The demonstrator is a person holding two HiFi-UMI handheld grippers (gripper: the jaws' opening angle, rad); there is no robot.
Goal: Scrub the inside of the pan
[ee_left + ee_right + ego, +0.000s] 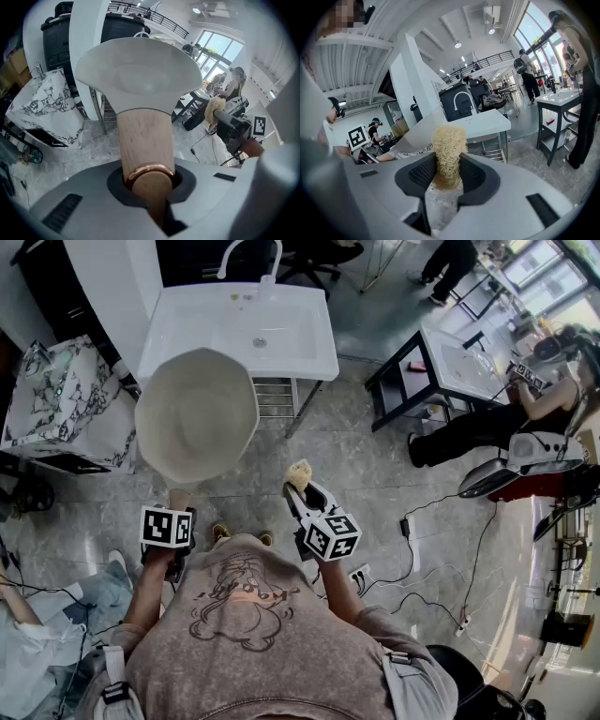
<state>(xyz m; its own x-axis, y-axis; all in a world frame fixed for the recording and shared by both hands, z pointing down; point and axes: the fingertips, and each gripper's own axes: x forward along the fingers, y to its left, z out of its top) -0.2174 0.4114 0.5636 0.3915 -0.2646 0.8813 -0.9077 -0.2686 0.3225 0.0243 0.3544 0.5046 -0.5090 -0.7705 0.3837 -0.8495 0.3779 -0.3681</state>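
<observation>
Wooden pan handle (143, 140) clamped in our left tongs (174, 514), we held the pan (197, 413) level left of centre while our right tongs (302, 491) pinched the scrubber (300, 472) just right of it, seemingly ready to scrub.

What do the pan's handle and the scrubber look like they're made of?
The handle is likely matte pale wood, with faint grain showing and a shiny copper-coloured ring. The scrubber is coarse, tangled yellowish fibres, perhaps loofah or plastic; I cannot tell which.

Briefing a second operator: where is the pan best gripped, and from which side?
The wooden handle, from its free end: it is a straight round bar sticking out of the wide, smooth pan. The left gripper grips there.
</observation>
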